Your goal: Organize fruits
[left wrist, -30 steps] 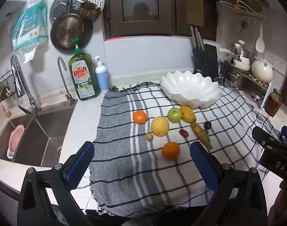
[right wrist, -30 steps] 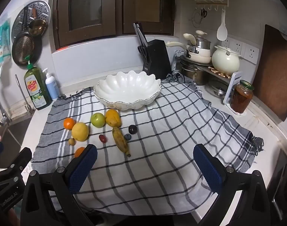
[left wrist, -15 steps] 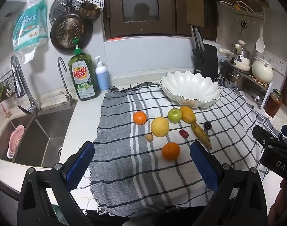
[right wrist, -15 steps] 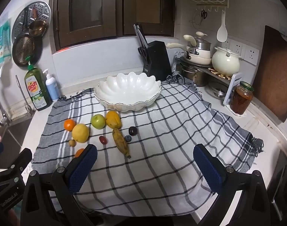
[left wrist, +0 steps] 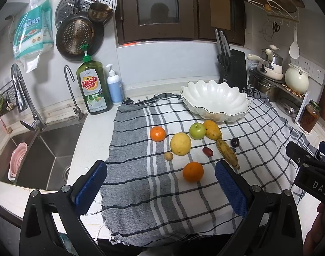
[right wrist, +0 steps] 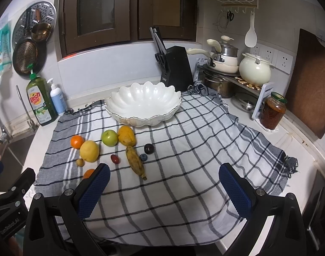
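Several fruits lie on a checked cloth [left wrist: 141, 187]: an orange [left wrist: 193, 171], a mandarin [left wrist: 157, 133], a yellow citrus [left wrist: 180, 143], a green apple [left wrist: 197, 130], a mango [left wrist: 212, 129], a banana [left wrist: 227, 153], a red date [left wrist: 207, 151], a dark plum [left wrist: 235, 142] and a small brown fruit [left wrist: 168, 156]. An empty white scalloped bowl [left wrist: 215, 98] stands behind them. My left gripper [left wrist: 160, 188] is open and empty, just in front of the orange. My right gripper [right wrist: 163, 188] is open and empty, in front of the banana [right wrist: 135, 159] and bowl [right wrist: 143, 101].
A sink [left wrist: 34, 149] with taps lies left of the cloth. Dish soap [left wrist: 94, 85] and a pump bottle [left wrist: 114, 88] stand at the back left. A knife block [right wrist: 175, 66], pots [right wrist: 255, 69] and a jar [right wrist: 272, 113] stand at the back right.
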